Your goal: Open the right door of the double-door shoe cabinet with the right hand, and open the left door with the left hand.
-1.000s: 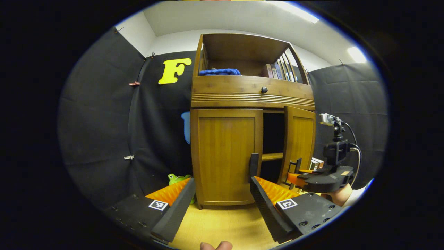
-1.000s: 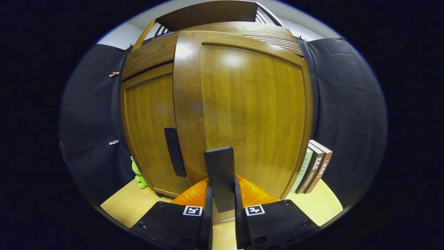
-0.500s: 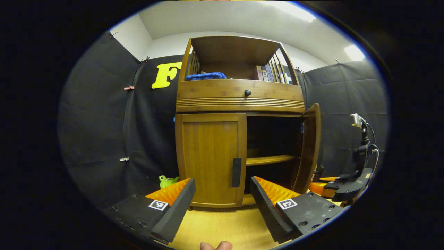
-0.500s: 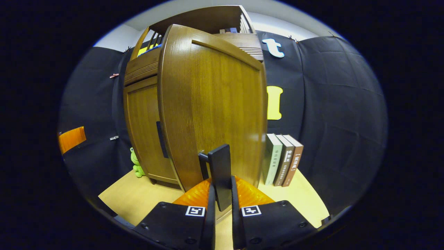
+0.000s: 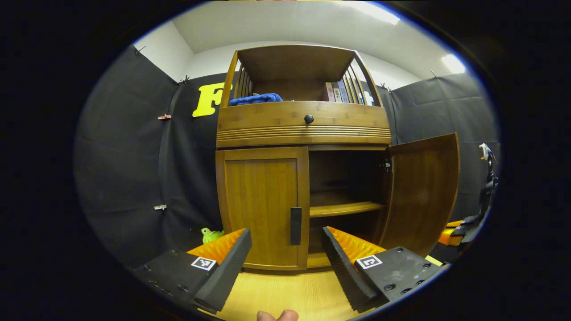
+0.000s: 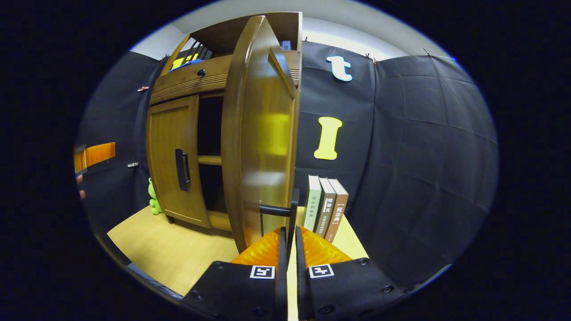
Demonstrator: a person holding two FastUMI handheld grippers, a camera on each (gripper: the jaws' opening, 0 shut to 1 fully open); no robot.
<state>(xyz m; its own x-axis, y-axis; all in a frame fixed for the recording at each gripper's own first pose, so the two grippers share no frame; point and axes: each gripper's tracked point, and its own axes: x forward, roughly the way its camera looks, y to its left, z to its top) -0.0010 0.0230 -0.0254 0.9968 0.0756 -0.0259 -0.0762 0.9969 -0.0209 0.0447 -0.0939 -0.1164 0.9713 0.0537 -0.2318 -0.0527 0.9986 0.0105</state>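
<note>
Plainly the stiff wooden right door [image 5: 421, 191] swings lightly on its hinges, the right hand-held gripper [image 6: 289, 249] clenched on its handle [image 6: 292, 209], while the left door [image 5: 261, 207] stays closed, its handle [image 5: 295, 220] awaiting the released left hand-held gripper [image 5: 285, 263].

A staged recording booth dressed as a home corner: black cloth walls [image 5: 129, 147] pinned with clips hang behind the wooden shoe cabinet [image 5: 303, 129] straight ahead of the left gripper. Homely props surround it, with books [image 6: 325, 214] upright ahead of the right gripper, a green plush toy [image 5: 209, 233] and a folded blue cloth [image 5: 255, 98].
</note>
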